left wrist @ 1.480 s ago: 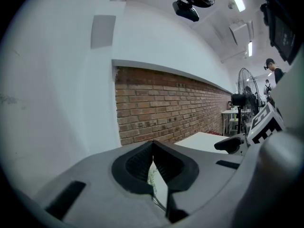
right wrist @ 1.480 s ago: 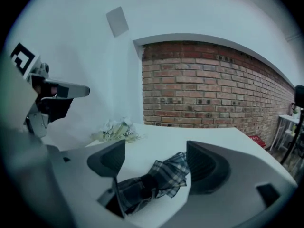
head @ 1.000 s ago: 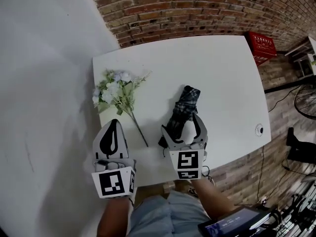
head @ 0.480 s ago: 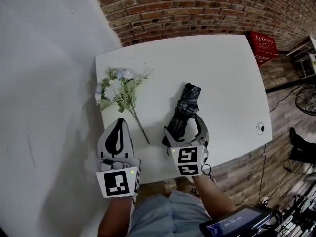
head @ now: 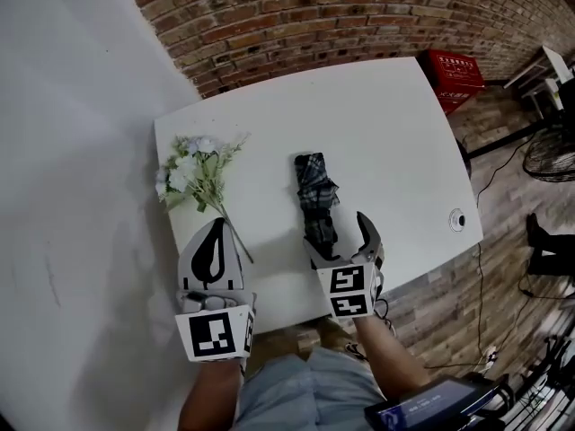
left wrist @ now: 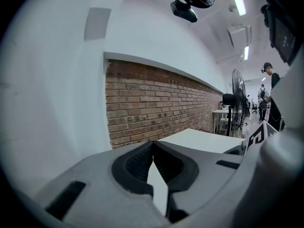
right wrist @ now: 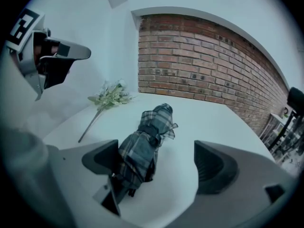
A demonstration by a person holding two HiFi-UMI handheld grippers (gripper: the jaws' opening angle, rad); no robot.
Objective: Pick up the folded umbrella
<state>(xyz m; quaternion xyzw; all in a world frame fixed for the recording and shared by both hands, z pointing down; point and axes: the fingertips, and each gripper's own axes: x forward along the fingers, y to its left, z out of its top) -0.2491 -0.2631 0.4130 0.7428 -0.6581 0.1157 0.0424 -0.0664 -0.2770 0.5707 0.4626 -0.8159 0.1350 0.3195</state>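
The folded plaid umbrella [head: 314, 191] lies on the white table [head: 386, 124], pointing away from me. My right gripper [head: 339, 232] is low at its near end, and its jaws are opening. In the right gripper view the umbrella [right wrist: 147, 144] rests against the left jaw while the right jaw stands well apart from it, so my right gripper [right wrist: 156, 163] is not pressing on it. My left gripper [head: 214, 227] hovers at the table's near left edge, shut and empty. Seen from the left gripper view, my left gripper [left wrist: 153, 148] points level toward the brick wall.
A bunch of white artificial flowers [head: 190, 171] lies left of the umbrella, its stem toward my left gripper. A round cable port [head: 457, 222] sits near the table's right edge. A red crate [head: 458, 70] and a fan [head: 552, 155] stand on the floor at right.
The right gripper's jaws have spread wider at the umbrella's near end, and the gripper has dropped closer to the table. The left gripper has shifted slightly and stays shut.
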